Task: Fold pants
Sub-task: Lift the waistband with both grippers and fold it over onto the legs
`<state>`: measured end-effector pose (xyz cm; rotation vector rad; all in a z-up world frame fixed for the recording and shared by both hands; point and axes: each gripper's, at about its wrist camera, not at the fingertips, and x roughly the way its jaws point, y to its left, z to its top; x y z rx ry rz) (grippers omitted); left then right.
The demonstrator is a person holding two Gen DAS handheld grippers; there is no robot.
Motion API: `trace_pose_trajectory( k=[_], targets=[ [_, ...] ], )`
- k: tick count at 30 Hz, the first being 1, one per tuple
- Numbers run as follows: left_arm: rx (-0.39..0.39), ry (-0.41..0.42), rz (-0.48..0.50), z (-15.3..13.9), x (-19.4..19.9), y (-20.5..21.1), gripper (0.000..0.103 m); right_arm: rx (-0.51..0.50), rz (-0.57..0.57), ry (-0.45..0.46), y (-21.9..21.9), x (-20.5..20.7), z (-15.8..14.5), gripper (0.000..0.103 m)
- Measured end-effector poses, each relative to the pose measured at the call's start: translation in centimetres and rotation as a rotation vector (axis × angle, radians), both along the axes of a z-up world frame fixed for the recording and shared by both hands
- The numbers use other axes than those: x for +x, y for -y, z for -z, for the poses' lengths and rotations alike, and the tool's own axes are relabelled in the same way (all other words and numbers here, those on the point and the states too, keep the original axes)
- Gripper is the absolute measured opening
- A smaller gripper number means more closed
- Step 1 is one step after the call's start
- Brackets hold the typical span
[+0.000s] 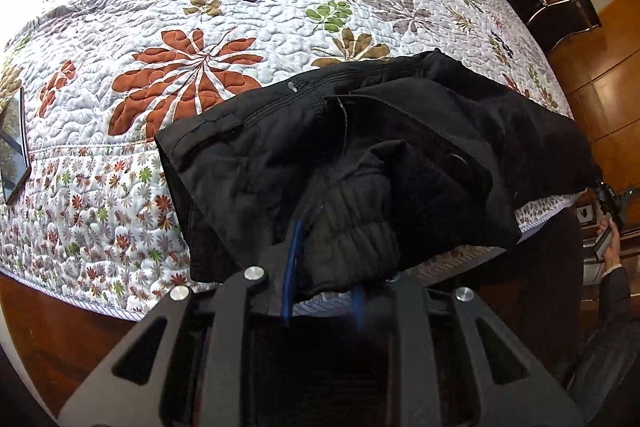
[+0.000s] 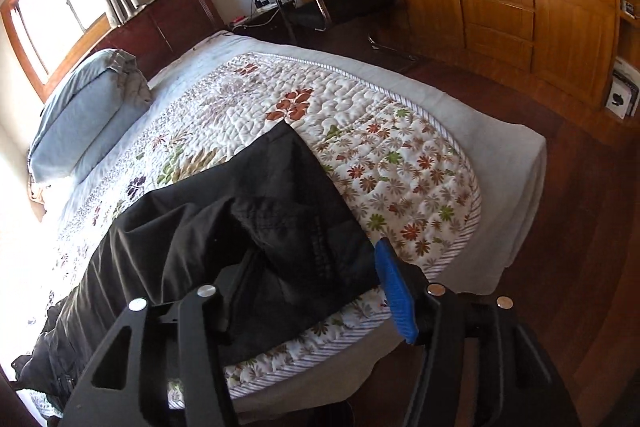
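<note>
Black pants (image 1: 360,155) lying bunched across the near edge of a floral quilt (image 1: 200,27) on a bed. Left gripper (image 1: 324,291) nearly closed, its blue pads (image 1: 291,267) set narrowly about a ribbed cuff; actual pinching impossible to tell. Right gripper (image 2: 304,287) spread wide, folded cloth lying loose between the jaws. Phone (image 1: 14,147) at the quilt's left edge.

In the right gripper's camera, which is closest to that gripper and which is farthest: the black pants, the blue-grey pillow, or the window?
1. The black pants, right at the right gripper, on the quilt's near edge.
2. The blue-grey pillow, up the bed on the left.
3. The window, on the wall behind the pillow.
</note>
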<state>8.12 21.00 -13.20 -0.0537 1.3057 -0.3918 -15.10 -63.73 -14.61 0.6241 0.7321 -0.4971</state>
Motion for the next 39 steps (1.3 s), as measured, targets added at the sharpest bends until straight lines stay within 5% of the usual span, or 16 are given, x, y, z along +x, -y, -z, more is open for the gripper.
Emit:
trace_pose_trajectory(
  k=[2,6,7,8,9,10,13,18,24,28,34,39],
  targets=[
    [0.026,0.04,0.045,-0.6,-1.2,-0.1,0.022,-0.024,0.009,-0.023,-0.6,-0.3,-0.5,0.068],
    [0.297,0.272,0.226,-1.6,-1.5,2.9,0.028,0.003,0.017,0.001,-1.8,0.1,-0.9,0.07],
    [0.297,0.273,0.246,-1.7,-0.6,3.5,0.031,0.019,0.017,0.018,-2.1,0.3,-1.0,0.07],
    [0.213,0.221,0.276,-1.9,0.5,3.7,0.055,0.03,0.019,0.029,-2.4,0.6,-1.3,0.07],
    [0.065,0.156,0.308,-2.2,1.7,3.5,0.093,0.037,0.016,0.042,-2.8,0.9,-1.6,0.07],
    [-0.046,0.105,0.309,-2.4,2.8,3.0,0.097,0.034,0.013,0.046,-3.2,1.2,-1.9,0.07],
    [-0.389,-0.143,0.337,-1.6,6.3,1.0,0.097,0.02,-0.007,0.047,-4.6,1.9,-2.8,0.07],
    [-0.189,-0.084,0.126,-2.0,6.1,-4.0,0.097,-0.063,-0.066,0.026,-7.1,3.2,-4.9,0.07],
    [-0.308,-0.147,-0.077,-1.2,0.4,-7.2,0.097,-0.031,-0.096,0.081,-8.2,5.2,-6.1,0.07],
    [-0.273,-0.142,-0.097,1.0,-0.8,-4.0,0.097,0.081,-0.119,0.153,-8.8,6.0,-5.8,0.071],
    [-0.157,-0.283,-0.172,6.7,-1.4,-1.2,0.097,0.282,-0.158,0.223,-9.0,3.9,-4.4,0.072],
    [-0.22,-0.346,-0.213,7.8,-2.8,-1.4,0.097,0.33,-0.147,0.184,-8.7,0.7,-2.4,0.073]
  ],
)
